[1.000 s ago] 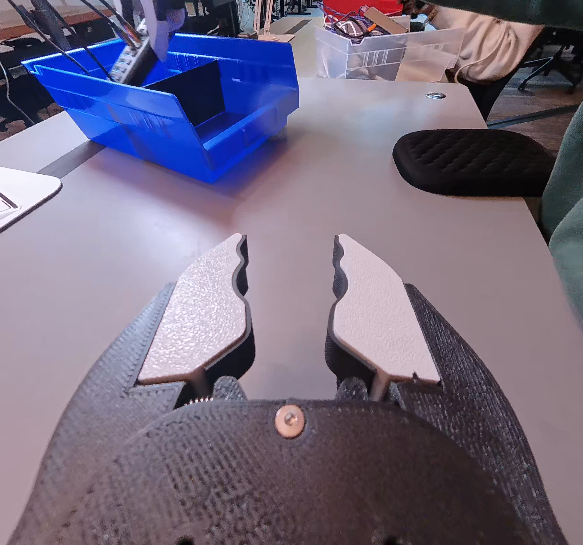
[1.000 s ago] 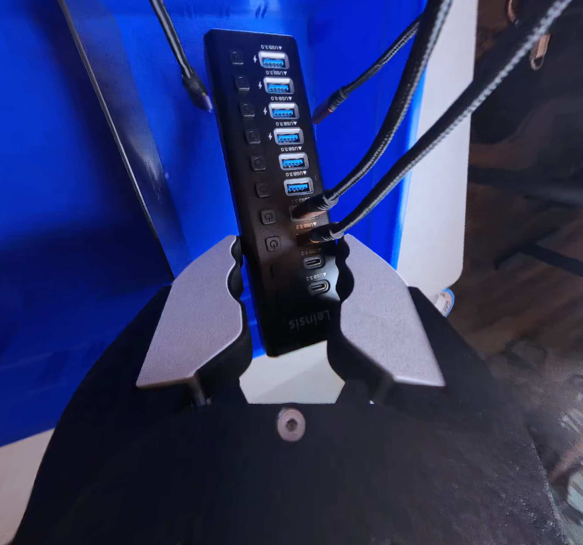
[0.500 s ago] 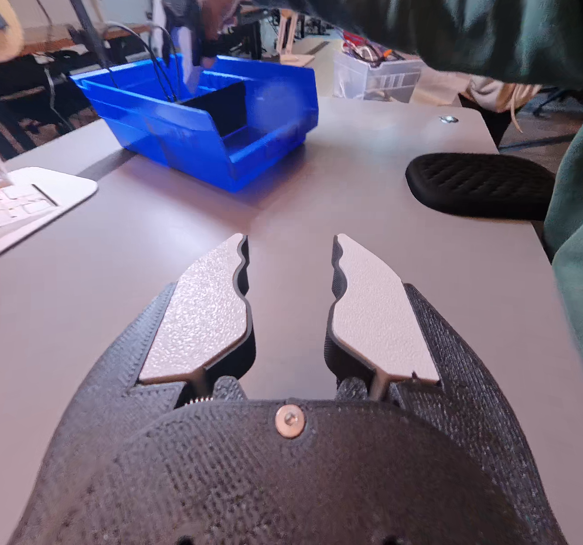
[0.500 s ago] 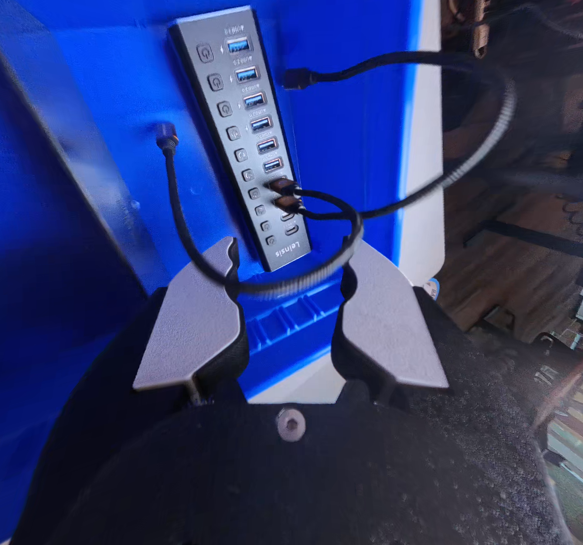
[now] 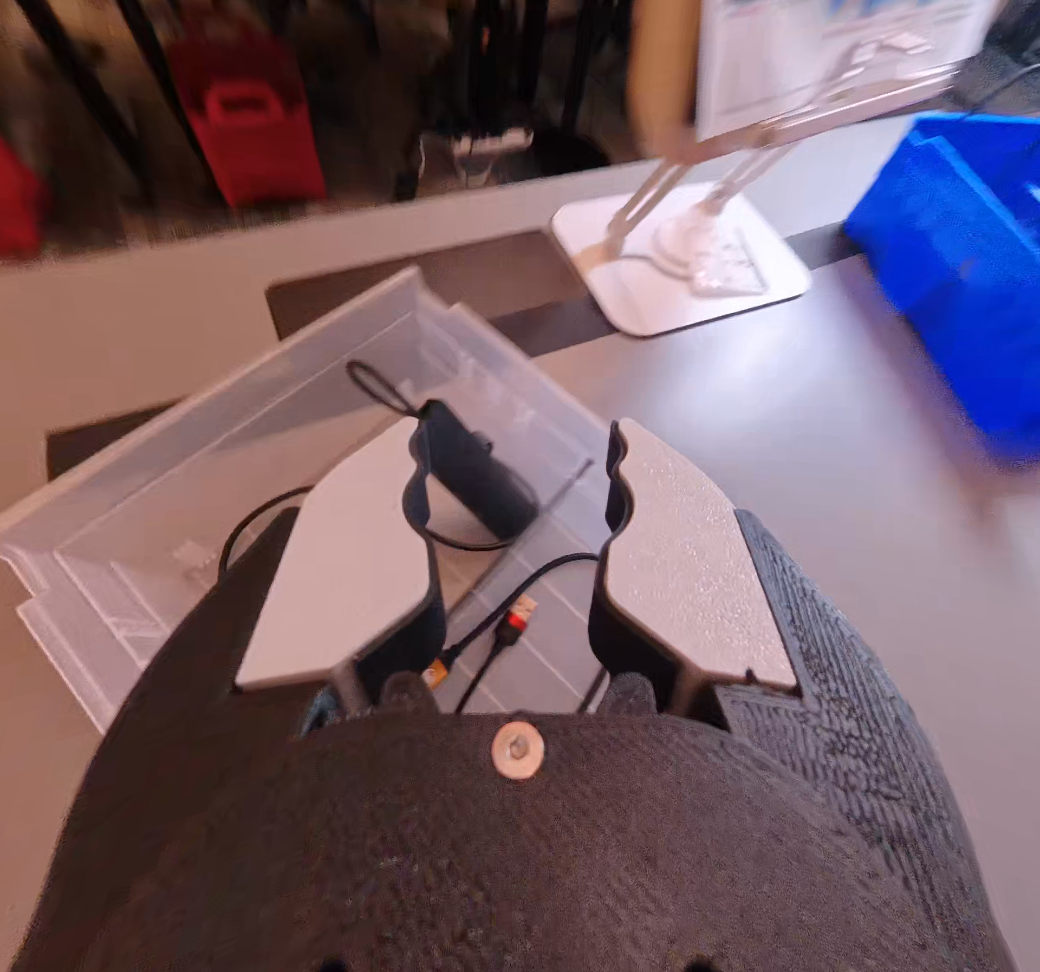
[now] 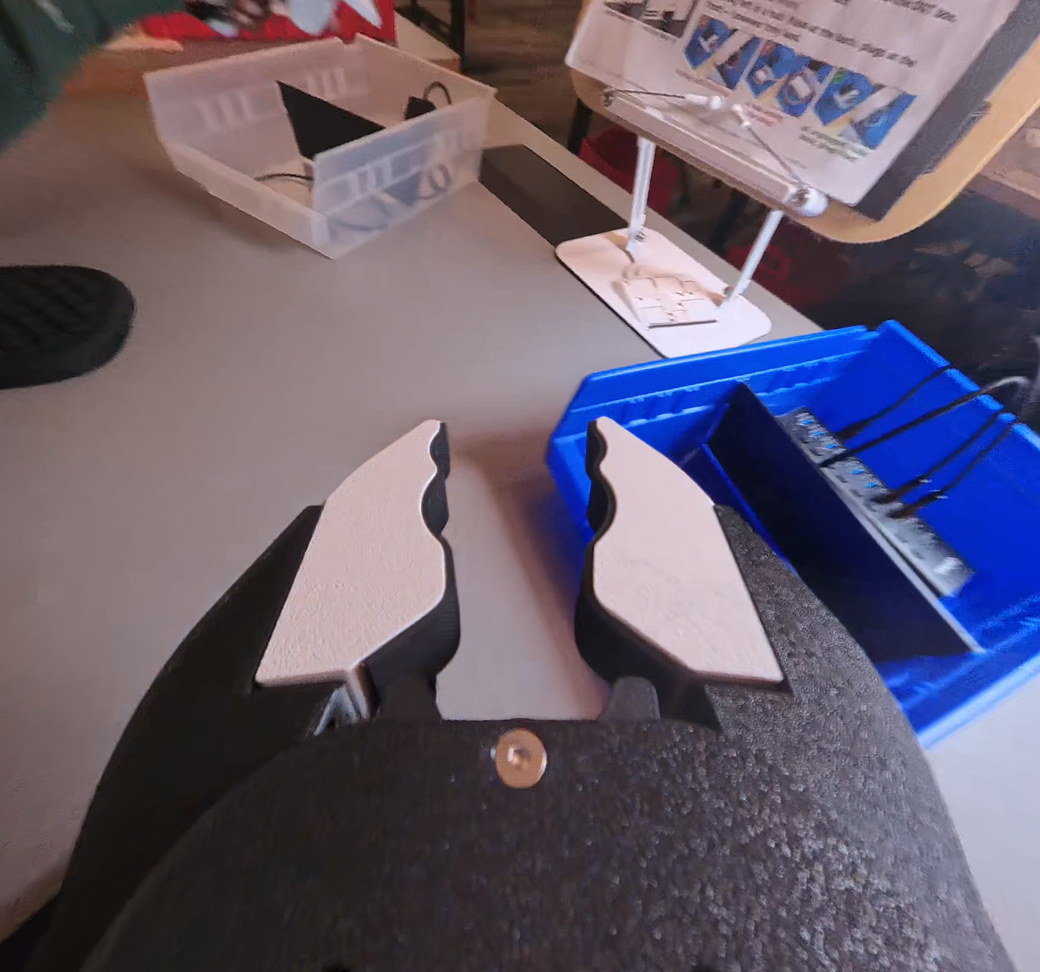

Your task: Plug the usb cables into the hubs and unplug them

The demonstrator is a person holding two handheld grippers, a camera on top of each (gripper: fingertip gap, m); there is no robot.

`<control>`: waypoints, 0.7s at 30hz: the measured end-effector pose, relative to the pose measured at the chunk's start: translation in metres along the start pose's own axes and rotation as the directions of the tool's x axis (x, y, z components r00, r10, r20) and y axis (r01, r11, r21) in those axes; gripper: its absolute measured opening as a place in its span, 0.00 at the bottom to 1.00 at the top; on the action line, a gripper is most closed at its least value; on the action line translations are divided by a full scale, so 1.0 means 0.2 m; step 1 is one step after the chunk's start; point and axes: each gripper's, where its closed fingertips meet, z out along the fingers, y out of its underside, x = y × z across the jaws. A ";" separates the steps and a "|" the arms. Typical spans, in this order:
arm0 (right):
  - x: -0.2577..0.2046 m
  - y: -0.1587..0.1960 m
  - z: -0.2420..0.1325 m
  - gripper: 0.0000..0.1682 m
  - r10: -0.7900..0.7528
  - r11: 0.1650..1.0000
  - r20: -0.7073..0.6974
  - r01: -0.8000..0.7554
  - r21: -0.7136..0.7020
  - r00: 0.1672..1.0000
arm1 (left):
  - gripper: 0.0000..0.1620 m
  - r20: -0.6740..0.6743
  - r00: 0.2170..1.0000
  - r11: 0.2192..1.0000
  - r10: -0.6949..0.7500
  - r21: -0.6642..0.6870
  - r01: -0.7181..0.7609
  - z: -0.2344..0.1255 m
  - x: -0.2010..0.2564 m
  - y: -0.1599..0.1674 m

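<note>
Left wrist view looks down over the left gripper (image 5: 512,438), its fingers spread wide with nothing held, poised above a clear plastic bin (image 5: 315,382) on the grey table (image 5: 788,438). Inside the bin lies a black hub (image 5: 478,472) with a thin looped cord at its far end, and nearer the camera a black usb cable (image 5: 495,613) ends in a red-collared plug (image 5: 520,613); a second plug with an orange collar (image 5: 436,678) shows just beside the left finger's base. This view is blurred.

Right wrist view shows the right gripper (image 6: 518,438) with its fingers parted and empty, above the table beside the corner of a blue bin (image 6: 647,393). A black divider (image 6: 816,523) splits that bin, and against it leans a long grey hub (image 6: 878,500) with several black cables (image 6: 928,427) running to its ports. Any marking on the hub is too small to make out.

Behind stands a white stand (image 6: 669,303) carrying a printed instruction sheet (image 6: 788,45) with text and small blue photos. A black padded rest (image 6: 50,320) sits at the left edge, and a green sleeve (image 6: 50,0) shows at the upper left.
</note>
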 end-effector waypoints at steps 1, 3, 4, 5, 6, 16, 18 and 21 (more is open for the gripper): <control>-0.07 0.02 0.00 0.28 0.027 0.999 0.031 -0.028 0.020 0.999 | 0.40 0.012 0.999 0.996 -0.044 -0.077 0.045 0.08 -0.09 0.04; -0.17 0.06 0.01 0.27 0.082 0.995 0.068 -0.086 0.049 0.994 | 0.44 -0.018 0.994 0.972 -0.112 -0.211 0.105 0.21 -0.17 0.13; -0.21 0.08 0.01 0.27 0.103 0.993 0.086 -0.108 0.054 0.991 | 0.43 -0.047 0.989 0.955 -0.140 -0.270 0.123 0.27 -0.18 0.18; -0.23 0.09 0.02 0.27 0.121 0.990 0.095 -0.127 0.062 0.988 | 0.43 -0.044 0.988 0.935 -0.145 -0.334 0.122 0.31 -0.20 0.24; -0.24 0.10 0.02 0.26 0.138 0.987 0.106 -0.146 0.073 0.985 | 0.37 -0.042 0.990 0.913 -0.134 -0.392 0.107 0.35 -0.22 0.30; -0.29 0.00 0.05 0.22 0.058 0.990 0.142 -0.076 0.120 0.988 | 0.07 -0.175 0.956 0.966 0.235 -0.063 -0.249 -0.07 0.19 -0.29; -0.32 -0.06 0.09 0.22 -0.015 0.989 0.135 -0.005 0.145 0.991 | 0.07 -0.255 0.923 0.956 0.289 0.027 -0.292 -0.20 0.42 -0.38; -0.36 -0.16 0.16 0.22 -0.145 0.974 0.093 0.125 0.188 0.985 | 0.07 -0.435 0.826 0.934 0.357 0.165 -0.317 -0.36 0.87 -0.44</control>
